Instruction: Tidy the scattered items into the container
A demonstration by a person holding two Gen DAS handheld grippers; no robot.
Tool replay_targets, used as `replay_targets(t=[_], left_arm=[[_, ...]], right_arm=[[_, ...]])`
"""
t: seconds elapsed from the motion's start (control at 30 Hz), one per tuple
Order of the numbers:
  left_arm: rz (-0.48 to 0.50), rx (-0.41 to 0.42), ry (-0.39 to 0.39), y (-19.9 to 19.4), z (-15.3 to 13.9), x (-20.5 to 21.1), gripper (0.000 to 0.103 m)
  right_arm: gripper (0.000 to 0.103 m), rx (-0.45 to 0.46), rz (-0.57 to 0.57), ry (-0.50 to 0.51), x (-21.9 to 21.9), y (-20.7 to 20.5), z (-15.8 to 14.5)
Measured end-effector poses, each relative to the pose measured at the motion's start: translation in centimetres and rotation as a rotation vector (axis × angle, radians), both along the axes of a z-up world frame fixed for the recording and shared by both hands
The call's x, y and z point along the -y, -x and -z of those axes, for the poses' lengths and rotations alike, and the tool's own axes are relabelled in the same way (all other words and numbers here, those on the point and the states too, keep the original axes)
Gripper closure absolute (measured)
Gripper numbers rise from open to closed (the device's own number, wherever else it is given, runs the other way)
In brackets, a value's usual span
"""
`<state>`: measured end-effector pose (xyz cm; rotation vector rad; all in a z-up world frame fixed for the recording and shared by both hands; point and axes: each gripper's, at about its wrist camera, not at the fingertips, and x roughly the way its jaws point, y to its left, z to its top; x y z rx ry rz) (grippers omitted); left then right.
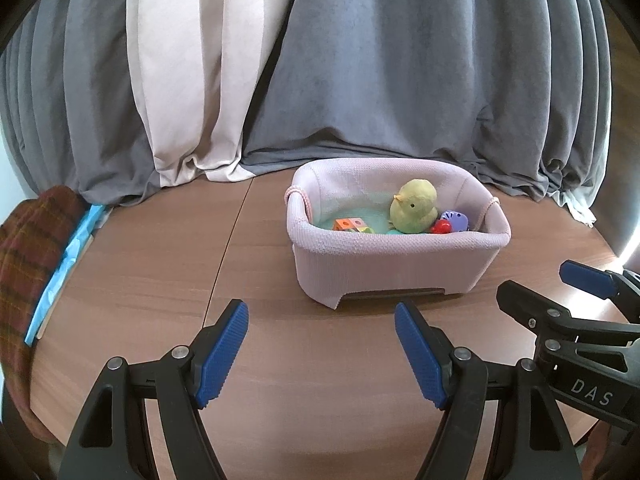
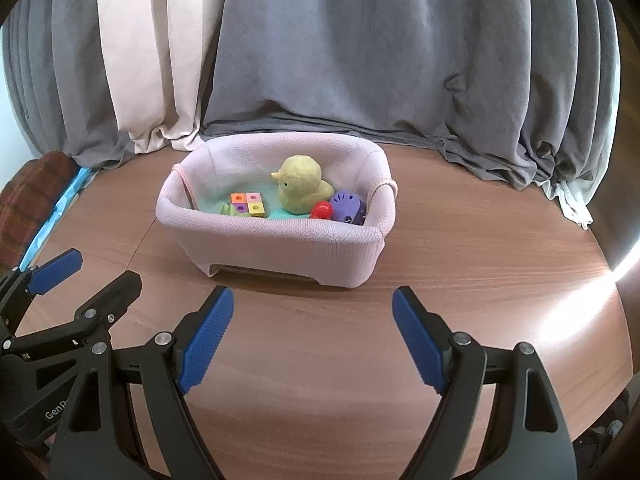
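A pink fabric basket [image 1: 384,264] [image 2: 280,248] stands on the round wooden table. Inside it are a yellow-green plush duck [image 1: 414,207] [image 2: 302,184], a multicoloured cube block [image 1: 354,225] [image 2: 248,203], a red ball [image 1: 441,226] [image 2: 322,211] and a purple perforated toy [image 1: 456,220] [image 2: 349,207]. My left gripper [image 1: 320,344] is open and empty, just in front of the basket. My right gripper [image 2: 312,332] is open and empty, also in front of the basket. Each gripper shows at the edge of the other's view: the right gripper [image 1: 560,292], the left gripper [image 2: 92,276].
Grey and cream curtains [image 1: 360,80] hang behind the table [image 1: 160,264]. A plaid cloth [image 1: 28,248] and a blue strip [image 1: 64,264] lie at the left table edge. Bright light glares at the right edge [image 2: 592,308].
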<state>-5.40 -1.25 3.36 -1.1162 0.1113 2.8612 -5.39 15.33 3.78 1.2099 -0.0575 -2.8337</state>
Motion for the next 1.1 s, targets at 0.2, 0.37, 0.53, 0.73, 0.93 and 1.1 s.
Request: replay_targets(t=[0.2, 0.37, 0.53, 0.73, 0.93, 1.1], left_arm=[[0.000, -0.008, 0.006, -1.0, 0.4, -0.2, 0.031], [0.000, -0.001, 0.000, -1.6, 1.1, -0.3, 0.031], [0.004, 0.006, -0.001, -2.2, 1.7, -0.6, 0.031], [0.010, 0.006, -0.008, -2.6, 2.2, -0.7, 0.031], [0.017, 0.007, -0.021, -3.0, 2.7, -0.6, 0.031], [0.025, 0.003, -0.028, -3.4, 3.2, -0.7, 0.031]], right_arm=[[0.023, -0.004, 0.003, 0.004, 0.0, -0.8, 0.3], [0.023, -0.004, 0.002, 0.005, -0.2, -1.5, 0.9], [0.023, 0.000, 0.010, 0.007, -0.5, -2.2, 1.6], [0.023, -0.003, 0.013, 0.010, -0.8, -2.7, 2.1], [0.023, -0.011, 0.011, 0.003, -0.7, -3.2, 2.3], [0.023, -0.015, 0.009, 0.005, -0.7, -3.8, 2.6]])
